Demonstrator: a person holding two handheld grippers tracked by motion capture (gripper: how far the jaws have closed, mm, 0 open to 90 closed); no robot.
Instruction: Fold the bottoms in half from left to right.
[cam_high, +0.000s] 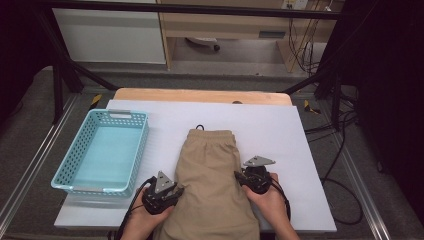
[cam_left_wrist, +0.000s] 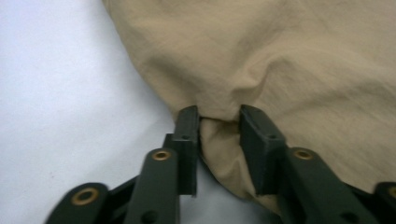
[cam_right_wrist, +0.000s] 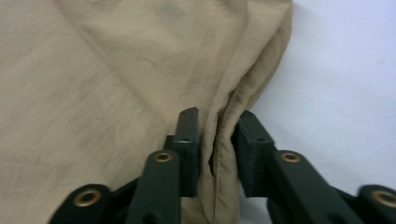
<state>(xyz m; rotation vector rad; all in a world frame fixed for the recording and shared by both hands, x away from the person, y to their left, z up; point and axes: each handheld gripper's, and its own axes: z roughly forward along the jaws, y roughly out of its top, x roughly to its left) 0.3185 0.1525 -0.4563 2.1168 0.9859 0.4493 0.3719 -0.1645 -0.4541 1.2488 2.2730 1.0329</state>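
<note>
A pair of tan shorts (cam_high: 210, 175) lies flat on the white sheet (cam_high: 280, 130), waistband away from me, legs toward the near edge. My left gripper (cam_high: 172, 192) sits at the shorts' left edge; in the left gripper view (cam_left_wrist: 219, 122) its jaws pinch a bunched fold of the tan cloth (cam_left_wrist: 280, 70). My right gripper (cam_high: 241, 176) sits at the right edge; in the right gripper view (cam_right_wrist: 218, 128) its jaws squeeze the folded side seam of the cloth (cam_right_wrist: 116, 84).
A light blue perforated basket (cam_high: 102, 150) stands on the sheet to the left of the shorts. The wooden table edge (cam_high: 200, 95) shows beyond the sheet. Cables (cam_high: 345, 165) trail on the floor at the right.
</note>
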